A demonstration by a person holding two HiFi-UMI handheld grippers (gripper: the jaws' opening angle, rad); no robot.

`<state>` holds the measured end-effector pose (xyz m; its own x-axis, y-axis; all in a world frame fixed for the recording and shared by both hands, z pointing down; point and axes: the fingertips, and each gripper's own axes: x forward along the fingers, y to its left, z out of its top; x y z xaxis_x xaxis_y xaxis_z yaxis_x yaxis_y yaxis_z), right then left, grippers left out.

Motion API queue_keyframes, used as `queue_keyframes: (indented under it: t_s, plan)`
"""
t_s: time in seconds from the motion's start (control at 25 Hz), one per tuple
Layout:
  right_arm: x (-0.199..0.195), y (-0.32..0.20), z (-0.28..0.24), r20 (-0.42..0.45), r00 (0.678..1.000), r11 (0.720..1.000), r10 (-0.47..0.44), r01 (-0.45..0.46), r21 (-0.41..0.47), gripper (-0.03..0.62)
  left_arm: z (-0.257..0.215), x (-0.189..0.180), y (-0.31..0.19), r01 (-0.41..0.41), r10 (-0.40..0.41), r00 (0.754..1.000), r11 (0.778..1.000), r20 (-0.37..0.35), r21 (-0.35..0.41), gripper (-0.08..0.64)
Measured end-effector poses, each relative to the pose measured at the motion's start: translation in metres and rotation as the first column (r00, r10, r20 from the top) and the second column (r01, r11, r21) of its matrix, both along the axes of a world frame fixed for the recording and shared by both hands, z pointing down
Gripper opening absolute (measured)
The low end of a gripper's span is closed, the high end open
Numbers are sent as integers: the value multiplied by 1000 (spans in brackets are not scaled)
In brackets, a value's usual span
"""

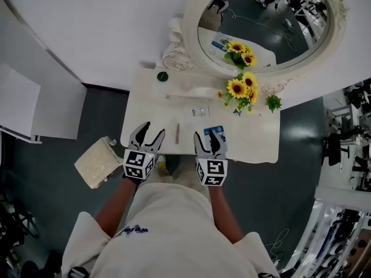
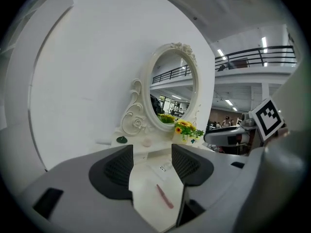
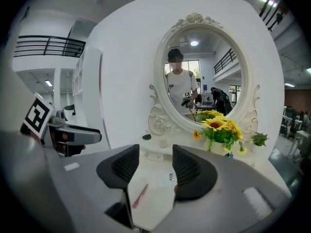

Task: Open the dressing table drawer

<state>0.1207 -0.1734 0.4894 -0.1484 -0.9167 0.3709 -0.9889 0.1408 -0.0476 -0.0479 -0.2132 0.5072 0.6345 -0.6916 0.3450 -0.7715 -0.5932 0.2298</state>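
Observation:
The white dressing table [image 1: 255, 138] stands against the wall under an oval mirror [image 1: 261, 28]. Its drawer front lies below the near edge and shows in no view. My left gripper [image 1: 148, 135] hovers over the table's near left edge, jaws apart with nothing between them. My right gripper [image 1: 210, 138] is beside it over the near middle, also open and empty. In the left gripper view the left gripper [image 2: 152, 164] frames the tabletop [image 2: 146, 188] and a pink pen [image 2: 164, 196]. In the right gripper view the right gripper [image 3: 155, 166] looks at the same pen [image 3: 140, 196].
Sunflowers [image 1: 240, 88] stand at the mirror's foot, a green lid [image 1: 162, 76] at the back left, and a blue card [image 1: 217, 130] lies by the right gripper. The pink pen [image 1: 177, 133] lies between the grippers. A cream cushioned stool [image 1: 98, 164] sits on the floor at left.

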Motion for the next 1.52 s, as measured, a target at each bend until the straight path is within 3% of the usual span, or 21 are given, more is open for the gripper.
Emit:
queue_keyframes:
  t_s: [0.36, 0.6, 1.32, 1.52]
  plan:
    - [-20, -38, 28, 2, 997, 997, -72, 72, -40, 222, 55, 3, -39, 48, -49, 999, 997, -3, -67, 252]
    - [-27, -65, 45, 32, 994, 992, -106, 107, -63, 215, 87, 24, -61, 38, -37, 999, 998, 30, -44, 244]
    - [2, -160, 101, 11, 993, 990, -120, 120, -73, 215, 184, 73, -145, 51, -39, 992, 993, 119, -104, 235]
    - [6, -176, 114, 21, 993, 990, -118, 119, -81, 213, 196, 77, -162, 92, -78, 988, 990, 131, -109, 229]
